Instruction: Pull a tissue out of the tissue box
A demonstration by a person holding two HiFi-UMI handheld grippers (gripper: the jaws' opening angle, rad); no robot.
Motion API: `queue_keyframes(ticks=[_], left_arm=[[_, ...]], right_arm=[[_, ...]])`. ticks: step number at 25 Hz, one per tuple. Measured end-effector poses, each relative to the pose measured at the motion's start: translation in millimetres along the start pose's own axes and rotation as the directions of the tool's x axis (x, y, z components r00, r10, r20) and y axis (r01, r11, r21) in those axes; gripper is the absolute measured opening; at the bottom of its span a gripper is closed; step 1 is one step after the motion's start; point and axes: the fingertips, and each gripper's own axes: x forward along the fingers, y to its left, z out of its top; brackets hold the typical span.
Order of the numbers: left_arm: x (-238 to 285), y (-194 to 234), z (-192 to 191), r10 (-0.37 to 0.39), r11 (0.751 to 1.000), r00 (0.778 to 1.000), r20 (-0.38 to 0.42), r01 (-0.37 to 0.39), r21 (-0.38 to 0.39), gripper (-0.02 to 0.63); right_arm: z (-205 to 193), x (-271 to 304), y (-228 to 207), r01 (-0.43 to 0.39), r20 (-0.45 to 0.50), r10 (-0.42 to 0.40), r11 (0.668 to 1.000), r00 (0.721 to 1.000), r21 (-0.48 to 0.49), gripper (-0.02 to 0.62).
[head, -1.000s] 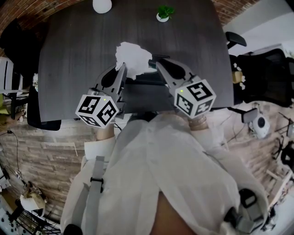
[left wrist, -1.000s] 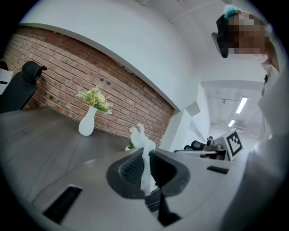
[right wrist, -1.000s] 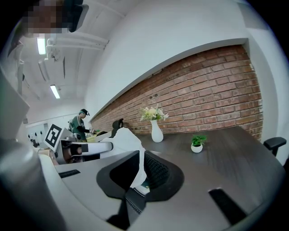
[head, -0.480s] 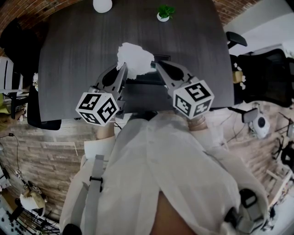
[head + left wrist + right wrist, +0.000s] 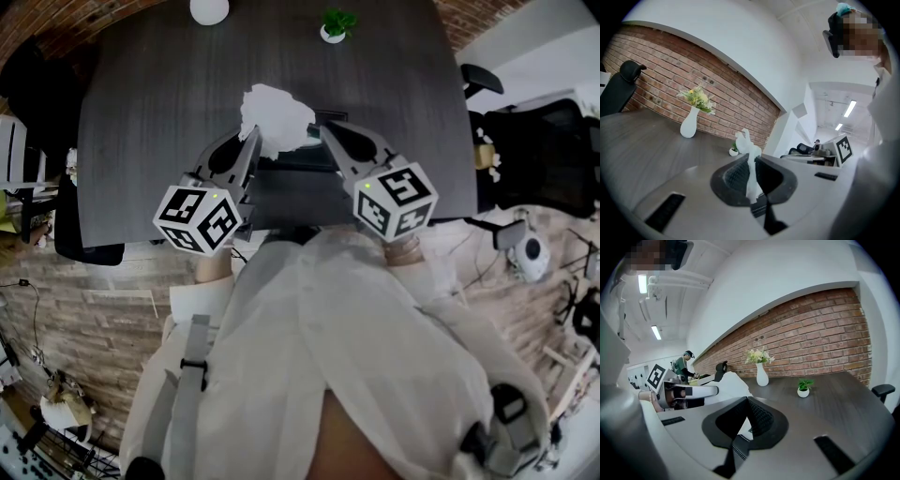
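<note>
1. A person in a white shirt (image 5: 356, 319) is standing at the near edge of the table (image 5: 141, 141), holding a gripper in each hand.
2. The left gripper (image 5: 750, 157) is pinching the tissue (image 5: 751, 180): a thin white strip is running down between its closed jaws and sticking up past their tips.
3. The right gripper (image 5: 746, 401) is clenched, its jaws meeting tip to tip with nothing seen between them. In the head view its tips are sitting just beside the tissue's right edge.
4. The box (image 5: 295, 192) is lying on the table between the two grippers, close to the near edge and partly hidden by them.
5. Just past both sets of tips, the tissue is bunching into a crumpled white mass over the far end of the box. Whether its lower end is still inside the box cannot be told.
6. Further back, a small potted plant (image 5: 335, 26) and a white vase (image 5: 208, 9) are standing well apart near the far edge.
7. Behind the table, a brick wall (image 5: 820, 329) is filling the background.
</note>
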Motion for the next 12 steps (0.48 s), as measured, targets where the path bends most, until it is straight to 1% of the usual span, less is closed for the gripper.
queue_keyframes(ticks=[12], left_arm=[[0.2, 1.4, 3.7, -0.007, 1.0, 1.0, 0.015, 0.007, -0.006, 0.011]], right_arm=[[4.5, -3.4, -8.2, 0.018, 0.001, -0.018, 1.0, 1.0, -0.005, 0.005]])
